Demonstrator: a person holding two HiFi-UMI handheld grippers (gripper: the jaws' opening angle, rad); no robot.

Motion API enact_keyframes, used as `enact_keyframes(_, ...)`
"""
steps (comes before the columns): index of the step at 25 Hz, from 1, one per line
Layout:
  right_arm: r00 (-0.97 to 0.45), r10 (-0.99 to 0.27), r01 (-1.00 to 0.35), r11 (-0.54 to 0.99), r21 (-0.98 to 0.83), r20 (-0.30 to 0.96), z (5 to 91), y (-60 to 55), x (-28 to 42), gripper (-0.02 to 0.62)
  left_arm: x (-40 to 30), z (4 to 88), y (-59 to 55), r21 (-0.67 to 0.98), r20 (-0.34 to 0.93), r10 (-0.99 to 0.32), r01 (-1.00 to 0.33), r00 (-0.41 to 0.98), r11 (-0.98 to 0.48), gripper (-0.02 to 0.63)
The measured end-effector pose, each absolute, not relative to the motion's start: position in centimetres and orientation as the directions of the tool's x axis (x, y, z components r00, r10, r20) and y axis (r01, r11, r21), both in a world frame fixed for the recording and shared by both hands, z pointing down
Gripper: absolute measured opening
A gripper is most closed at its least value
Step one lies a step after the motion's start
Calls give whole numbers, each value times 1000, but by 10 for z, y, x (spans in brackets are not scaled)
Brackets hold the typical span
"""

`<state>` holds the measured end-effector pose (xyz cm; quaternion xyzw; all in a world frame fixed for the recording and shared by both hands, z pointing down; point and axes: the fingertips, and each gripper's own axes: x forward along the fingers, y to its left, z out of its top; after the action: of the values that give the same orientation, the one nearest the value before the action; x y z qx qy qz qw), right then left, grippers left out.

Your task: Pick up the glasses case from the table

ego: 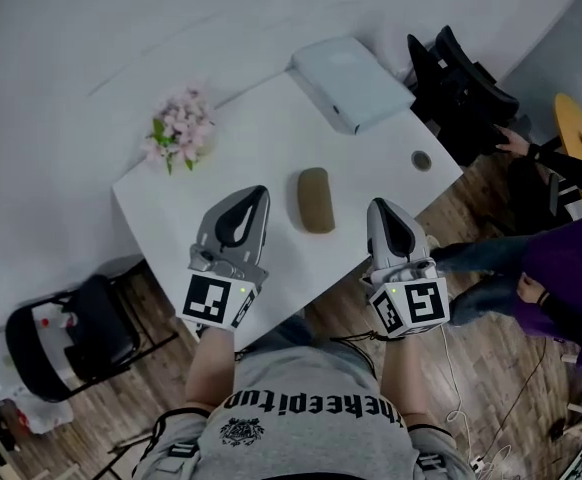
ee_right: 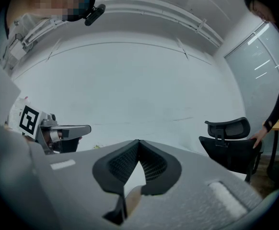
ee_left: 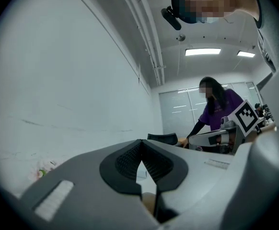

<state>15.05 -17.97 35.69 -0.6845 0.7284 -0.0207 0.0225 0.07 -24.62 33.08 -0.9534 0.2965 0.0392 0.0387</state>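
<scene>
Curved black lettering (ego: 316,406) on the person's grey T-shirt (ego: 301,448), roughly "theheepit" legible, rest unclear

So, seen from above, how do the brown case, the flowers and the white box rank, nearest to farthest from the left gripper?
1. Glasses case, just right of the left gripper.
2. Flowers, beyond it, to the left.
3. White box, farthest, up to the right.

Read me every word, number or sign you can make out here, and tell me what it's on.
"thekeepit...": curved print on the grey shirt, letters uncertain.
The shirt emblem: too small to read.
The markers on the left gripper and right gripper: black-and-white patterns, no words.
The glasses case and the white box: no print visible.
</scene>
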Motion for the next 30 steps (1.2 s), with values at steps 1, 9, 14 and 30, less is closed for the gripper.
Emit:
enact_keyframes(1, -60, -998, -996, 60, -61, -1, 358, -181, 150, 5, 2, 333, -248, -47, -91, -561, -566, 823, -823, 15)
enact_keyframes(9, -66, -997, -996, 63, -66, 41, 367, -186, 152, 4, 15, 361, -257, -1, -12, -554, -554, 832, -833, 15)
enact_keyframes(14, -89, -994, -993, 85, -79, 55, 373, -192, 157, 5, 26, 384, -264, 26, 47, -567, -568, 823, -822, 15)
enact_keyframes(30, -212, -968, -976, 202, -80, 135, 388, -213, 164, 4, 71, 477, -278, 134, 310, -566, -624, 764, -770, 108)
